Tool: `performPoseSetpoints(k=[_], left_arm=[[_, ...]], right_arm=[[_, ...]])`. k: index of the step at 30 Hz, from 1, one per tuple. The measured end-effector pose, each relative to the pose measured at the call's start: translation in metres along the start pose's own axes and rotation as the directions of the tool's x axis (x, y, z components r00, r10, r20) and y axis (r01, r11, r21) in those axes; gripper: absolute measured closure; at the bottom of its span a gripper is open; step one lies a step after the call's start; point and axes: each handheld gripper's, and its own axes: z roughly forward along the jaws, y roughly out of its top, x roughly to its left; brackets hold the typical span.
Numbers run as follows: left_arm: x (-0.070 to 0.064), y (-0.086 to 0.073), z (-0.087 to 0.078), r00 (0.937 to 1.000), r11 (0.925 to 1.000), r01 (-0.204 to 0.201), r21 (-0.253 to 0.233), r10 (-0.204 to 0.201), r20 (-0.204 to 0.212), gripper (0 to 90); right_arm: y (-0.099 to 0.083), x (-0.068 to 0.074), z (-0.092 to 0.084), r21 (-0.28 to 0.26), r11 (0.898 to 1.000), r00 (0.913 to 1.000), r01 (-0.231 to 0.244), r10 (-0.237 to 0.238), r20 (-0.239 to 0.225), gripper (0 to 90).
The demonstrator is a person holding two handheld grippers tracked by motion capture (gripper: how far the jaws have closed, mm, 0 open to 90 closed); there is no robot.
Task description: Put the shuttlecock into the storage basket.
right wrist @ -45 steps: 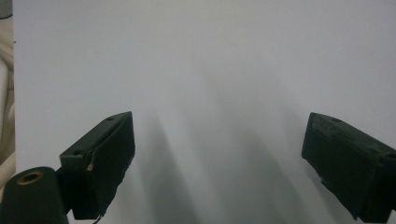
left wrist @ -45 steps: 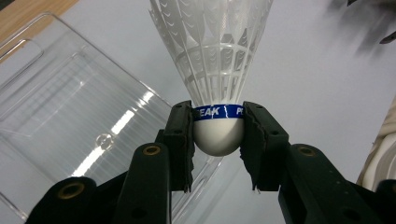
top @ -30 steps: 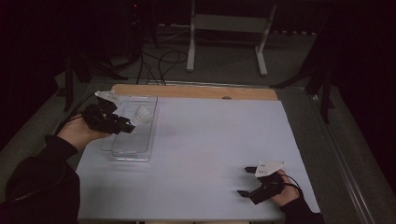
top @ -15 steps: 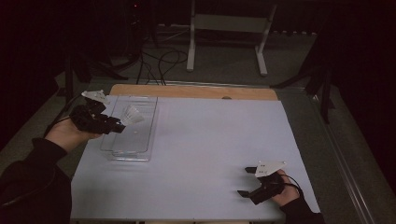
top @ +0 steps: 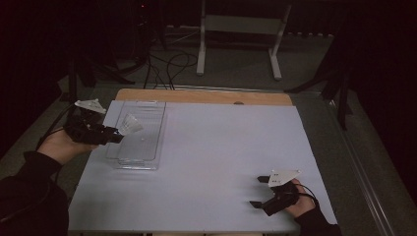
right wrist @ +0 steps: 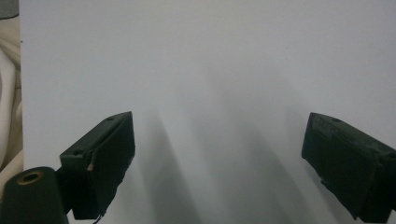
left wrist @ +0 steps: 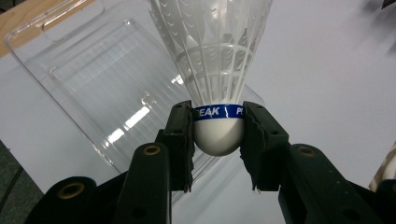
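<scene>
Pulling the shuttlecock point(top: 129, 124) back from over the middle of the tray point(top: 142, 147) toward its left rim, and lifting it clear. Grips it with the left gripper point(top: 118, 136), jaws closed narrowly on the white cork at the blue band, feathers pointing away from the hand and out over the tray. Seen along the left gripper point(left wrist: 218, 140): shuttlecock point(left wrist: 219, 70) pinched squarely from both sides, cork rounded below the pads, clear tray point(left wrist: 84, 93) lying beneath and beyond with nothing in it. Compared with a second ago, sits farther left of the tray's centre, the hand now off the tray's left side.

Probably means a removal: shuttlecock taken out of the tray and on its way elsewhere, not yet set down.

Leaves the right gripper point(top: 256, 191) where it was, well to the right of the tray and nearer the person, resting on the white sheet point(top: 221, 147); right gripper point(right wrist: 217, 163) spread wide with nothing between its jaws.
</scene>
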Motion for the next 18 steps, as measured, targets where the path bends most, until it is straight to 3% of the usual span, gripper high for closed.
performPoseSetpoints(k=[18], left_arm=[[0.018,-0.027,0.02,0.9994,0.9995,0.03,0.009,-0.029,-0.019,65.9]], right_arm=[[0.0,0.0,0.001,0.003,1.0,1.0,-0.001,0.001,-0.004,9.5]])
